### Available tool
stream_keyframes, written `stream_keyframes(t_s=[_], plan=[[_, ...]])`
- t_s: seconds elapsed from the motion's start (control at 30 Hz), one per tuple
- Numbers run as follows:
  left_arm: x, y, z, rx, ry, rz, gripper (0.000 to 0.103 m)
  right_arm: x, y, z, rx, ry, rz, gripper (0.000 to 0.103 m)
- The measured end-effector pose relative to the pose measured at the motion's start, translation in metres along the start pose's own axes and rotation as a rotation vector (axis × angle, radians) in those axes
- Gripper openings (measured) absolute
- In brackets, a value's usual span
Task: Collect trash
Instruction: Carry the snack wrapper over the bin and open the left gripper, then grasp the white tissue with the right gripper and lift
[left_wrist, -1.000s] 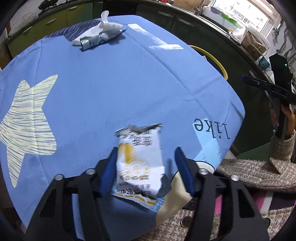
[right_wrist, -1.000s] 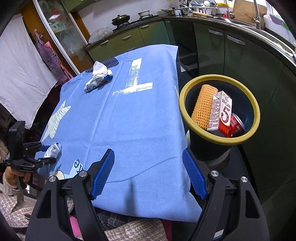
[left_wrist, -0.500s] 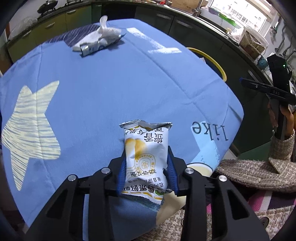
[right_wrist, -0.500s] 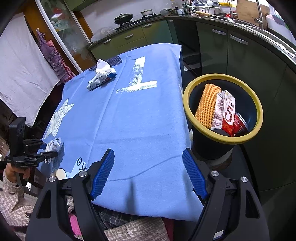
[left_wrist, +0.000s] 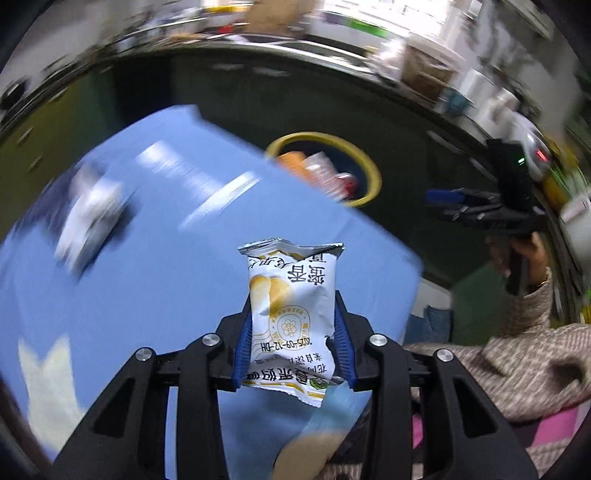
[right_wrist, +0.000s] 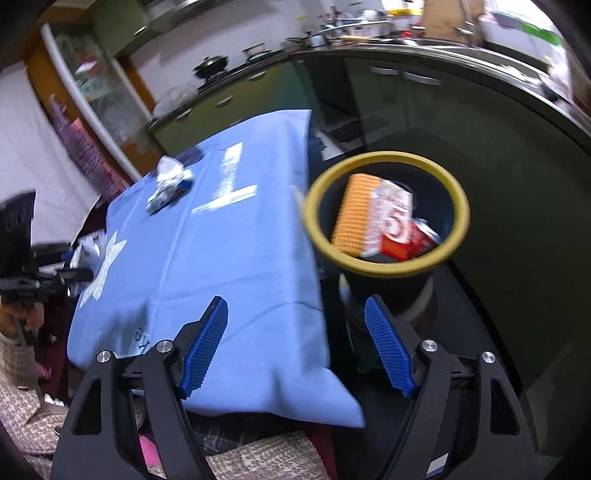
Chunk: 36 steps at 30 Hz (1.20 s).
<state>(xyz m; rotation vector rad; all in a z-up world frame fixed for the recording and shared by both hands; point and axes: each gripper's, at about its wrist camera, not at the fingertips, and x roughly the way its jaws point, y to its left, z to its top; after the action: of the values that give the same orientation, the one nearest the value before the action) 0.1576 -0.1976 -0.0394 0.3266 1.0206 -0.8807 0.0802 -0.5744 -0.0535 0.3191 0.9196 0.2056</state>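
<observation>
At about nine o'clock on the desk, which is draped in a blue cloth (right_wrist: 236, 258) printed with pale shapes, lies one crumpled white tissue on a blue-and-white packet (right_wrist: 170, 184). It sits well apart from everything else, untouched, so it reads as trash not yet gathered.

At six o'clock in the left wrist view, the left claw (left_wrist: 292, 343) is clenched on one white foil snack wrapper with yellow print (left_wrist: 291, 314). The blue pads press its two side edges near the bottom, so the crimped top stands free above the fingers. The wrapper is clear of the cloth, and that grip looks suited to carrying it over a rim and letting it fall.

Toward one o'clock from the wrapper, just off the desk's edge, stands one dark round bin with a yellow rim (left_wrist: 373, 173). It sits low beside the desk, probably so rubbish can be dropped straight in.

In the right wrist view the bin holds three visible items: one orange waffle-textured block (right_wrist: 354, 214), one white-and-red carton (right_wrist: 391, 221) and one red can (right_wrist: 424, 240), leaning together against the wall.

The right claw (right_wrist: 295, 347) is released and empty, its pads wide apart, hanging over the desk's near corner beside the bin, likely free for the next pick.
</observation>
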Motion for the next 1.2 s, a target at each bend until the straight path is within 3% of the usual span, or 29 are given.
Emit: stream_keyframes(t_s=[0.17, 0.23, 0.47, 0.53, 0.57, 0.67, 0.8, 1.0, 1.1, 1.2], plan=[[0.048, -0.038, 0.085, 0.157, 0.012, -0.072, 0.038, -0.008, -0.036, -0.010, 0.079, -0.011, -0.016, 0.076], [0.077, -0.045, 0.116, 0.165, 0.027, -0.103, 0.039, -0.011, -0.049, -0.015, 0.110, -0.013, -0.020, 0.076], [0.179, -0.048, 0.178, 0.142, 0.093, -0.072, 0.041, -0.019, -0.087, -0.028, 0.191, -0.020, -0.042, 0.076], [0.198, -0.047, 0.187, 0.127, 0.100, -0.062, 0.049, -0.020, -0.093, -0.030, 0.204, -0.020, -0.045, 0.076], [0.208, -0.046, 0.193, 0.118, 0.099, -0.056, 0.062, -0.021, -0.095, -0.031, 0.208, -0.020, -0.046, 0.076], [0.216, -0.043, 0.200, 0.090, 0.087, -0.040, 0.066, -0.021, -0.099, -0.032, 0.215, -0.018, -0.047, 0.076], [0.194, -0.036, 0.196, 0.063, 0.037, -0.074, 0.066, -0.022, -0.099, -0.031, 0.212, -0.012, -0.049, 0.076], [0.097, 0.003, 0.146, -0.048, -0.194, -0.121, 0.073, -0.008, -0.076, -0.018, 0.155, 0.021, -0.041, 0.076], [0.054, 0.034, 0.103, -0.111, -0.276, -0.088, 0.073, 0.002, -0.052, -0.005, 0.091, 0.048, -0.035, 0.076], [0.017, 0.064, 0.057, -0.142, -0.363, 0.008, 0.073, 0.016, -0.007, 0.020, -0.019, 0.072, -0.012, 0.076]])
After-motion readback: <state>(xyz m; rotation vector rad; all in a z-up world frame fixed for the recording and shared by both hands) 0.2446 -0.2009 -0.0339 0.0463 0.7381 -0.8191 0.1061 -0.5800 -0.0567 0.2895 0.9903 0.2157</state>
